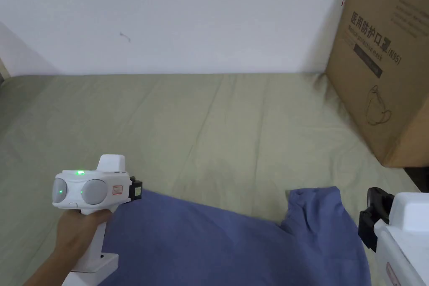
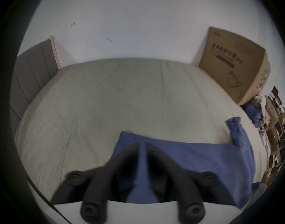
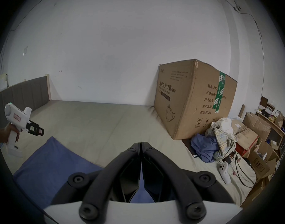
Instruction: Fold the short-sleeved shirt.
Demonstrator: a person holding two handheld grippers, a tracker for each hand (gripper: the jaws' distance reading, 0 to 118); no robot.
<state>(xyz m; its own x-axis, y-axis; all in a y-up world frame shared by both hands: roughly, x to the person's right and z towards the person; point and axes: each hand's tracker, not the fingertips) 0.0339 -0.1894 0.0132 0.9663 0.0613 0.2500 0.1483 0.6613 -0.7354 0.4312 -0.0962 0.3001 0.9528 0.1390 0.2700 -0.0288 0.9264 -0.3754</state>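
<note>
A blue short-sleeved shirt (image 1: 218, 245) lies spread on the pale green bed sheet (image 1: 209, 132), with one sleeve (image 1: 318, 211) pointing toward the far right. A hand holds my left gripper (image 1: 137, 189) just above the shirt's far left corner. In the left gripper view (image 2: 142, 146) a narrow gap separates its jaws and the shirt (image 2: 195, 159) lies below them; nothing is gripped. The right gripper view shows that gripper (image 3: 39, 131) hanging in the air over the corner. My right gripper (image 1: 370, 215) is beside the sleeve, its jaws (image 3: 141, 144) pressed together and empty.
A big cardboard box (image 1: 385, 69) stands on the bed's far right, against the white wall. Beside it lie a heap of clothes (image 3: 216, 140), a white controller (image 3: 224, 174) and cables. A grey headboard (image 2: 30, 75) closes off the left end.
</note>
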